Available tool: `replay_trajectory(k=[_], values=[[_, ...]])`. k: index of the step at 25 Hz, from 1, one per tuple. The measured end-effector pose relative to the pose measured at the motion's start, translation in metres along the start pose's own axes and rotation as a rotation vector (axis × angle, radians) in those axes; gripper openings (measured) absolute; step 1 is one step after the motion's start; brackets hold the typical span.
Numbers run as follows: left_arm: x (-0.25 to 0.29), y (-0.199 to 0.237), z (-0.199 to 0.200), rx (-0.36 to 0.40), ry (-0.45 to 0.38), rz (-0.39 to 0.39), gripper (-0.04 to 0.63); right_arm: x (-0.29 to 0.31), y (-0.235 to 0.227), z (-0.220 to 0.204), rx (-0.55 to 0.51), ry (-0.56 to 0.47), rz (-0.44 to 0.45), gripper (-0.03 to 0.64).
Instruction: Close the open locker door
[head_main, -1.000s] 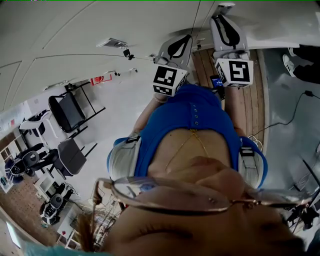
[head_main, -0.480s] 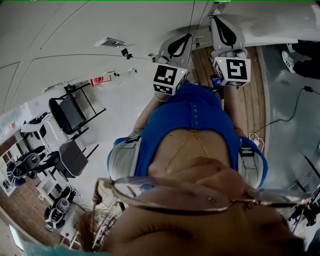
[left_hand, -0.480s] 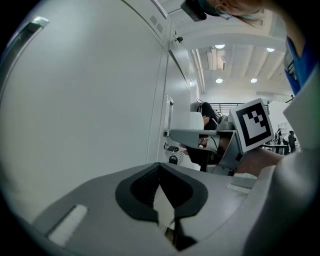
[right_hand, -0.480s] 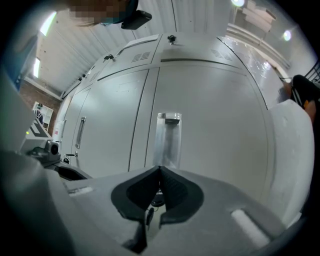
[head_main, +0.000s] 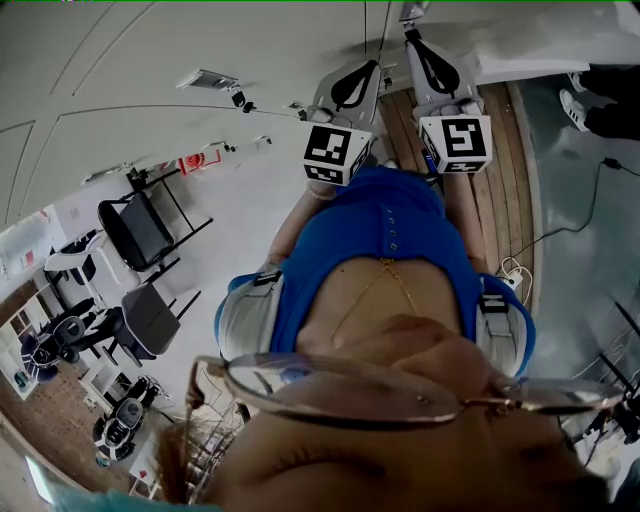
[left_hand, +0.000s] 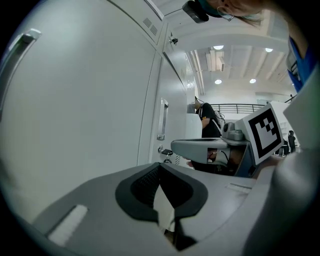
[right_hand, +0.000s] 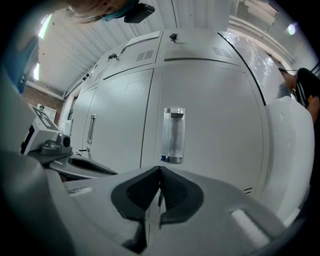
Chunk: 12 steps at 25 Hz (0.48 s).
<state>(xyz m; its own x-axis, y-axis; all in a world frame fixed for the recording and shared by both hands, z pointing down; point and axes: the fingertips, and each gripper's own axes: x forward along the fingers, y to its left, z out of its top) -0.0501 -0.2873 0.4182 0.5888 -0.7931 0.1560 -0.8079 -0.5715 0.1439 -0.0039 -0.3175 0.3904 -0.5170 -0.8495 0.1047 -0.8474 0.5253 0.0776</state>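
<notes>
Locker door (right_hand: 210, 125) before left gripper (left_hand: 160, 167) and right gripper (right_hand: 160, 172), both raised side by side, jaws together, empty.

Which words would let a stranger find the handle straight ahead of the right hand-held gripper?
Start at the white lockers. Take the door just above the right hand-held gripper. Its handle looks broad and glassy; the next handle left is a slim bar.
</notes>
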Motion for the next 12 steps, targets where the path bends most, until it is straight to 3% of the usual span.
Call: replay_trajectory(k=[12], values=[[-0.007,-0.027,-0.003,0.003,0.002,0.021,-0.005,-0.035,0.014,-0.009,-0.011,0.010,0.040,0.003]])
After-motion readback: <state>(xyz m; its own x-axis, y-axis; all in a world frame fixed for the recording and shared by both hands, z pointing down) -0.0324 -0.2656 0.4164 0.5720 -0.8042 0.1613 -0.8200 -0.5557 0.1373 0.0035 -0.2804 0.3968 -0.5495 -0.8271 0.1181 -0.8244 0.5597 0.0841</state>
